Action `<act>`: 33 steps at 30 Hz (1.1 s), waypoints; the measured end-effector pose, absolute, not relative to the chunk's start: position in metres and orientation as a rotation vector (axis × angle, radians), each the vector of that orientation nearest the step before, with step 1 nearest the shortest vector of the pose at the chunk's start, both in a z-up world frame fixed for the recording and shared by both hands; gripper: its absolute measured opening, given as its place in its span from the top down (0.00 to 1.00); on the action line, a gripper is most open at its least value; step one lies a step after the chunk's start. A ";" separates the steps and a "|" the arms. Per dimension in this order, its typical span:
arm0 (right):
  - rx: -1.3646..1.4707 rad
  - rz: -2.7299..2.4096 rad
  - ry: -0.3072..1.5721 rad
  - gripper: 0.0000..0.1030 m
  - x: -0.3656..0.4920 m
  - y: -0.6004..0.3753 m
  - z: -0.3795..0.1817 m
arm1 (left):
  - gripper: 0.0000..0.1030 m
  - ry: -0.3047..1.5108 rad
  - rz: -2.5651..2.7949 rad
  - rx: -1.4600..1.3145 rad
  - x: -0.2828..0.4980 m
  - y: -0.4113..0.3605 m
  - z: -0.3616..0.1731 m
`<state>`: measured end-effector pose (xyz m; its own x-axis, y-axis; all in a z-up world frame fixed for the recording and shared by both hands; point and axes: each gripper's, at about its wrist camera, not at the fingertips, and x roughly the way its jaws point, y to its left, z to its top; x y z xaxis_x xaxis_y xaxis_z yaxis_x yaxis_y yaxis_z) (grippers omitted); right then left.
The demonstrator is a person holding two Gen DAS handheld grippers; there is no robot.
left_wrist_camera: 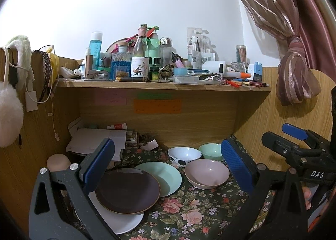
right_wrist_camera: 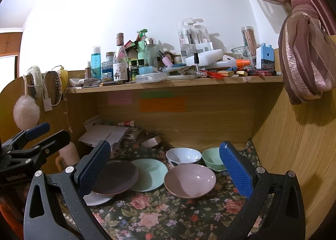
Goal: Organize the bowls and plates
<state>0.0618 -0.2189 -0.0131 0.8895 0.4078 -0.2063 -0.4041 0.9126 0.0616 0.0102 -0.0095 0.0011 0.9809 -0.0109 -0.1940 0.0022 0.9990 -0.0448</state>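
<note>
On the floral cloth lie a dark brown plate resting on a white plate, and a mint green plate beside them. Behind and right stand a pink bowl, a white bowl with dark spots and a mint green bowl. My left gripper is open and empty, above the plates. My right gripper is open and empty, framing the pink bowl, with the brown plate, green plate, white bowl and green bowl beyond.
A wooden shelf crowded with bottles and stationery hangs above the desk nook. Papers and boxes sit at the back left. Wooden side walls close in left and right; a tied curtain hangs at the right. The right gripper shows beside my left.
</note>
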 end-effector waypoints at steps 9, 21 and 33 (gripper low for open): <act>0.019 0.422 0.221 0.00 0.063 -0.220 -0.013 | 0.00 0.196 -0.005 -0.045 0.011 -0.007 -0.001; 0.005 0.424 0.217 0.00 0.061 -0.214 -0.012 | 0.00 0.200 -0.003 -0.052 0.014 -0.003 -0.003; 0.006 0.425 0.218 0.00 0.062 -0.212 -0.012 | 0.00 0.201 -0.004 -0.054 0.016 -0.002 -0.005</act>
